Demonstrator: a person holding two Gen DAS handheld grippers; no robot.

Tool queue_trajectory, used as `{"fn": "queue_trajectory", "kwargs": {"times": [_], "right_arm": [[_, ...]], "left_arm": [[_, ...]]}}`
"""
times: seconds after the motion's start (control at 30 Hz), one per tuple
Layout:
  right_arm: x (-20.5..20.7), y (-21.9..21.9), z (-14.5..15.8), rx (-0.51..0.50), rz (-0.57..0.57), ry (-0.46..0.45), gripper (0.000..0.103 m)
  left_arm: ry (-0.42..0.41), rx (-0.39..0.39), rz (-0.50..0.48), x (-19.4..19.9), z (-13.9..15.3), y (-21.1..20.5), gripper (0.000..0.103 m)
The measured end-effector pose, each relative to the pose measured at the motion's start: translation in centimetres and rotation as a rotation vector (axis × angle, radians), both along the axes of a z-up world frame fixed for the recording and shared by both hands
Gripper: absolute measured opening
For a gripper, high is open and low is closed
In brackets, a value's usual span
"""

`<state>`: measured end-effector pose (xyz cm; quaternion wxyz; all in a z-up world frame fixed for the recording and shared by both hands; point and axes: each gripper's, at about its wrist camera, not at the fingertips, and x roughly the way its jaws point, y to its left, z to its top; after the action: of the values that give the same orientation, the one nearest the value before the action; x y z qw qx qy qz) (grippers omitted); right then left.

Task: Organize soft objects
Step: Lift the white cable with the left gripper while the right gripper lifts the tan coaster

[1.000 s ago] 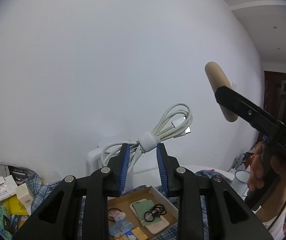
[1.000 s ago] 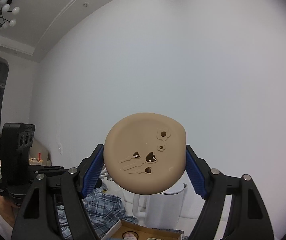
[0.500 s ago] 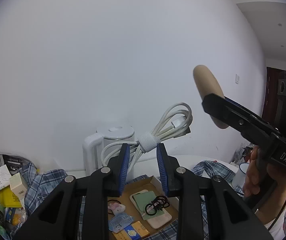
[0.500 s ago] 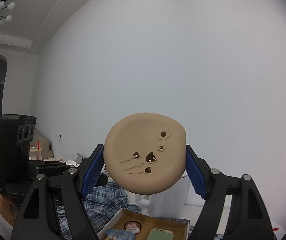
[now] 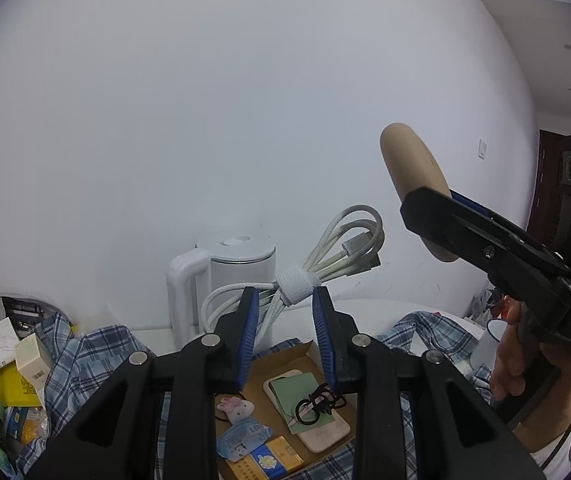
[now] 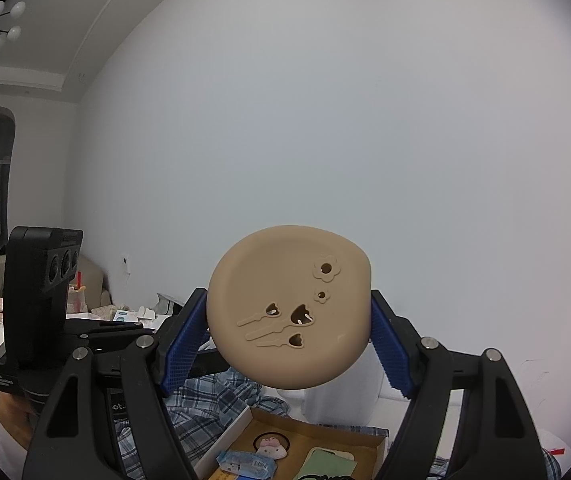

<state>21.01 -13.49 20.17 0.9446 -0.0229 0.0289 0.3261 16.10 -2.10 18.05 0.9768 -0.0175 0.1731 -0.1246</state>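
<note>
You held cable (image 5: pixel 317 260) pinched in left fingers (image 5: pixel 245 332), pad (image 6: pixel 289 312) clamped in right fingers (image 6: pixel 183 340), above box (image 5: pixel 281 354); next move: lower, release.

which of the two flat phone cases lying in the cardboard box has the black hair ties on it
The sage green phone case, which lies on top of the pale pink phone case; the black hair ties rest on its lower right part.

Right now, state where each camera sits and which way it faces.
Left wrist: on the left tool, facing the wall over the cardboard box; it grips a coiled white cable; the person's hand shows.
Right wrist: on the right tool, facing the wall; it grips a tan silicone pad.
Shared: box, pad, white kettle.
</note>
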Motion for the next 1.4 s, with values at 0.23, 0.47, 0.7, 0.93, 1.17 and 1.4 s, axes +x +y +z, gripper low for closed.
{"fn": "queue_trajectory", "kwargs": {"times": [0.23,0.47,0.7,0.93,1.17,1.4], "right_arm": [[0.24,0.04,-0.17,-0.005,0.003,0.004,0.076],[0.41,-0.04,-0.26,-0.004,0.005,0.012,0.076],[0.22,0.2,-0.24,-0.003,0.004,0.012,0.076],[0.17,0.13,-0.25,-0.004,0.003,0.013,0.076],[0.07,0.11,-0.3,-0.001,0.006,0.015,0.076],[-0.04,0.25,-0.46,-0.006,0.002,0.02,0.076]], "left_arm": [[0.007,0.008,0.005,0.23,-0.18,-0.12,0.029],[0.013,0.006,0.005,0.23,-0.13,-0.04,0.029],[0.016,0.009,0.009,0.35,-0.18,-0.12,0.029],[0.015,0.01,0.009,0.28,-0.09,-0.14,0.029],[0.015,0.01,0.012,0.25,0.0,-0.09,0.029],[0.03,0.013,0.02,0.74,-0.45,-0.14,0.029]]}}
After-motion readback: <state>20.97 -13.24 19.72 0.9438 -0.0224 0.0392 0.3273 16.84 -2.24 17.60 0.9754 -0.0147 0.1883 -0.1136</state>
